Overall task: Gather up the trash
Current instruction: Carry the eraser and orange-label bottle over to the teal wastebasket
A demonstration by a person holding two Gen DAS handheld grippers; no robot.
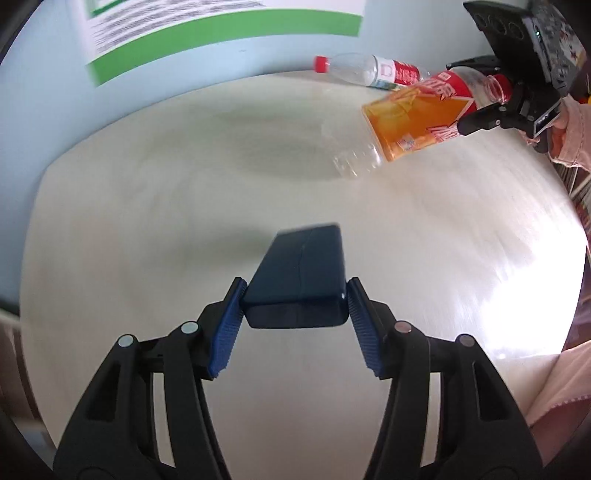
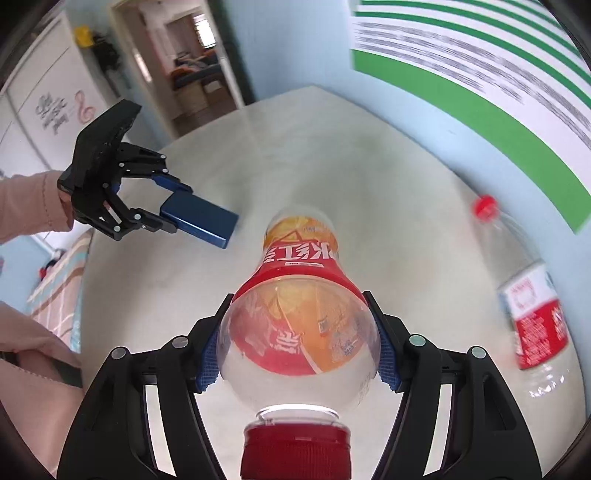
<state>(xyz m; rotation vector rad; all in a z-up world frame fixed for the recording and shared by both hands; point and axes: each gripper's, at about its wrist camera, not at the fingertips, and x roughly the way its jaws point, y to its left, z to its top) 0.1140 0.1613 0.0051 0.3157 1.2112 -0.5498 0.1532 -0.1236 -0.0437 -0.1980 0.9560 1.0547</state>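
Observation:
My left gripper point(image 1: 295, 301) is shut on a dark blue box point(image 1: 301, 277) and holds it above the white table point(image 1: 147, 221). The box also shows in the right wrist view point(image 2: 201, 219), held by the left gripper point(image 2: 170, 206). My right gripper point(image 2: 297, 343) is shut on the shoulder of an empty orange-labelled bottle point(image 2: 301, 291), cap toward the camera, lifted off the table. In the left wrist view this bottle point(image 1: 417, 118) hangs from the right gripper point(image 1: 480, 110) at the far right. A clear bottle with a red cap and red label point(image 1: 369, 72) lies on the table near the wall, also in the right wrist view point(image 2: 528, 306).
A light blue wall with a green and white poster point(image 1: 221, 26) runs along the table's far side. A doorway point(image 2: 192, 62) opens beyond the table's far end. A patterned cloth point(image 2: 59, 291) lies beside the table's left edge.

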